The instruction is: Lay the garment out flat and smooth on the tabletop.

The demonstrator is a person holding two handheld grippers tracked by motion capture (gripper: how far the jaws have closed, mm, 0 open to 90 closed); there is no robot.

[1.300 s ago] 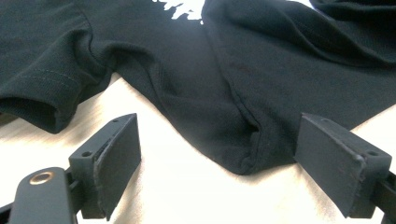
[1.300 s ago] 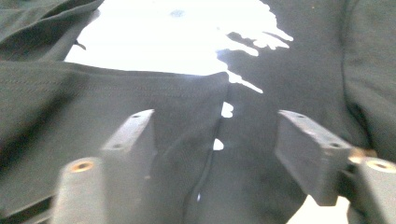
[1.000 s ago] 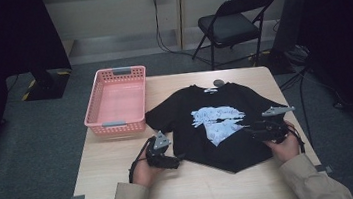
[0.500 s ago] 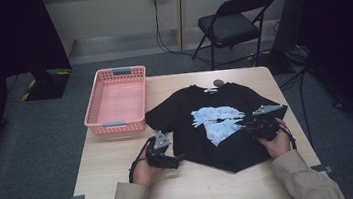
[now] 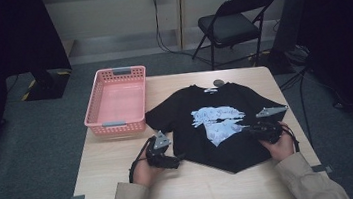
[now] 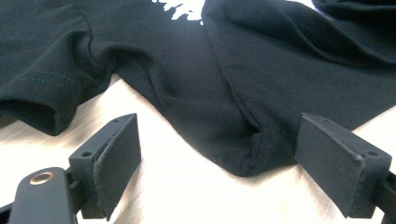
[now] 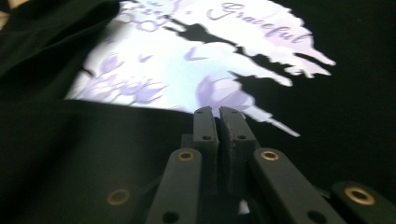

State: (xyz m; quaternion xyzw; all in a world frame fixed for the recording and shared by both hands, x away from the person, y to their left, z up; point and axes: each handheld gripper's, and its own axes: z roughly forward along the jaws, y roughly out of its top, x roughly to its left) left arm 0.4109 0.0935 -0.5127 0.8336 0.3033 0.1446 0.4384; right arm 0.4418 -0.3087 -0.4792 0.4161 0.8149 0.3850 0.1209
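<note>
A black T-shirt with a pale blue print lies flat on the wooden table. My left gripper rests at the shirt's lower left corner. In the left gripper view the jaws of my left gripper stand open on either side of that hem corner, and the pads do not touch it. My right gripper is at the shirt's right side. Its jaws have just been closing. In the right gripper view my right gripper is shut on a raised fold of the black fabric, just short of the print.
A pink plastic basket stands empty at the table's far left corner. A small round dark object lies by the shirt's collar. A folding chair stands on the floor beyond the table.
My right hand has shifted slightly inward over the shirt's right edge. The left hand and the shirt's left corner have stayed put.
</note>
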